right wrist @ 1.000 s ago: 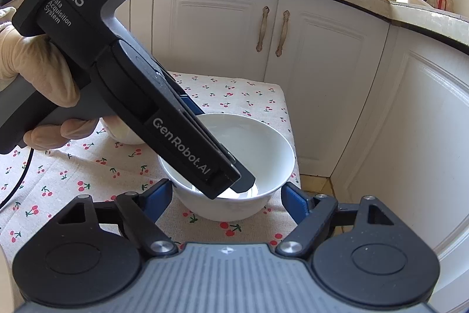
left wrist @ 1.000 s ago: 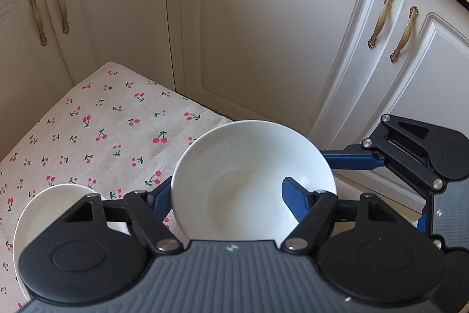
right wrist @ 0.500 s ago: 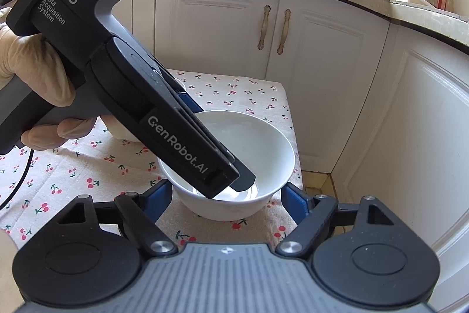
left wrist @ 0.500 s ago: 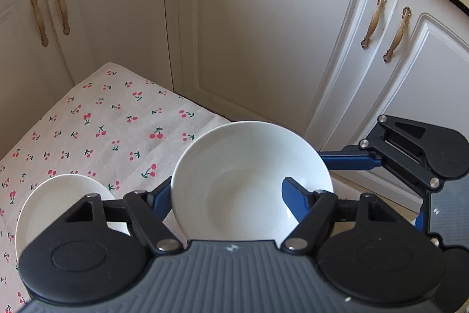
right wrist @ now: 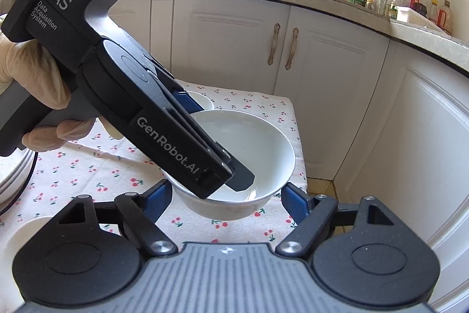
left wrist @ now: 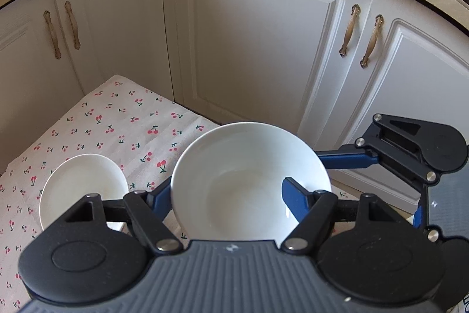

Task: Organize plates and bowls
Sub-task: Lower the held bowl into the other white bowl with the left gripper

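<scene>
A white bowl (left wrist: 249,184) hangs a little above the cherry-print cloth (left wrist: 117,119). My left gripper (left wrist: 225,201) is shut on it, one blue finger inside the bowl and the other outside its rim. In the right wrist view the same bowl (right wrist: 263,148) sits between the fingers of my right gripper (right wrist: 225,198), whose blue pads lie against its lower sides. The left gripper (right wrist: 234,178), held by a gloved hand (right wrist: 26,78), reaches into the bowl from the left. A smaller white bowl (left wrist: 83,187) stands on the cloth to the left.
White cabinet doors (left wrist: 258,43) with brass handles close in behind and to the right of the small table. A stack of plates (right wrist: 11,175) lies at the table's left edge, and another white dish (right wrist: 29,228) lies nearer. Bottles crowd the countertop (right wrist: 410,5).
Both grippers have risen together with the large bowl between them. The cloth and the small bowl have dropped away below, and the countertop has come into view.
</scene>
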